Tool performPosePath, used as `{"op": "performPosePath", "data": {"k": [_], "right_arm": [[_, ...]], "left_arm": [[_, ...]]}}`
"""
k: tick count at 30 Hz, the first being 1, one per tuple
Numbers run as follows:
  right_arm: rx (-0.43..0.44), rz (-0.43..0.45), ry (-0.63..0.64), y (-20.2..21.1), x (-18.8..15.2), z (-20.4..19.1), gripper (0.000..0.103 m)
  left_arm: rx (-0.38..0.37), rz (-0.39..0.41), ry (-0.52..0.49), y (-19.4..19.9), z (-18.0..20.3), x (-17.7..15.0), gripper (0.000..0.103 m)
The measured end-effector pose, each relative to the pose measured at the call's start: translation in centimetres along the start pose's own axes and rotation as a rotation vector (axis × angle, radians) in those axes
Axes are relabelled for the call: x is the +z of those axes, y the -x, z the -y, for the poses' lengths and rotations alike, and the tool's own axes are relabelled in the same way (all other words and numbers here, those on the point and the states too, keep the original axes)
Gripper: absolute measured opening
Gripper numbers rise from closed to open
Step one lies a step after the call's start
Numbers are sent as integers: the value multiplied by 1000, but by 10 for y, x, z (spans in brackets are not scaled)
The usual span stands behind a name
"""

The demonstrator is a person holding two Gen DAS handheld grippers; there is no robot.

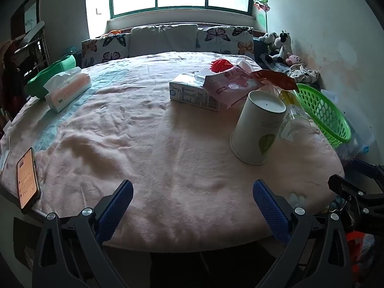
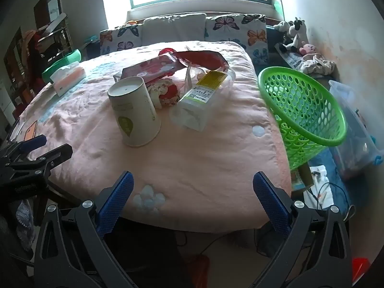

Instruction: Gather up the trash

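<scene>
An upside-down paper cup (image 1: 258, 128) (image 2: 134, 111) stands on the pink blanket. Beside it lies a clear plastic bottle with a yellow label (image 2: 204, 98) (image 1: 291, 120). Behind them are a pink wrapper pack (image 1: 230, 87) (image 2: 150, 68), a red wrapper (image 2: 204, 58) (image 1: 273, 78), a small white carton (image 1: 192, 94) and a red crumpled item (image 1: 222, 64). A green plastic basket (image 2: 304, 112) (image 1: 321, 112) stands off the bed's right edge. My left gripper (image 1: 192, 200) and my right gripper (image 2: 192, 192) are both open and empty, at the near edge of the bed.
A phone (image 1: 27, 178) lies at the bed's left edge. A tissue box (image 1: 67, 88) and a green bowl (image 1: 48, 74) sit at far left. Butterfly pillows (image 1: 216, 38) line the back. Plush toys (image 2: 292, 36) and a clear storage bin (image 2: 355, 129) stand at right.
</scene>
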State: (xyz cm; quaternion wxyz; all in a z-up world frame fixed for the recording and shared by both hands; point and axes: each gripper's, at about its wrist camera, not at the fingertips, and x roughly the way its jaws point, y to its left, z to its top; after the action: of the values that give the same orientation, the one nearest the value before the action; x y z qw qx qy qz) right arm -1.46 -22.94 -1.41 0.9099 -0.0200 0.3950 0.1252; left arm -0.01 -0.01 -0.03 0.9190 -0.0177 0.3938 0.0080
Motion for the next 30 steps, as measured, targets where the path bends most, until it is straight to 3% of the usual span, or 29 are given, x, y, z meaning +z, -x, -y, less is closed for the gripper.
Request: {"op": "performPosePath", "data": {"k": [30], "right_arm": [[-5, -11, -18, -3, 1, 4, 99]], "left_arm": [[-3, -18, -5, -2, 5, -1, 97]]}}
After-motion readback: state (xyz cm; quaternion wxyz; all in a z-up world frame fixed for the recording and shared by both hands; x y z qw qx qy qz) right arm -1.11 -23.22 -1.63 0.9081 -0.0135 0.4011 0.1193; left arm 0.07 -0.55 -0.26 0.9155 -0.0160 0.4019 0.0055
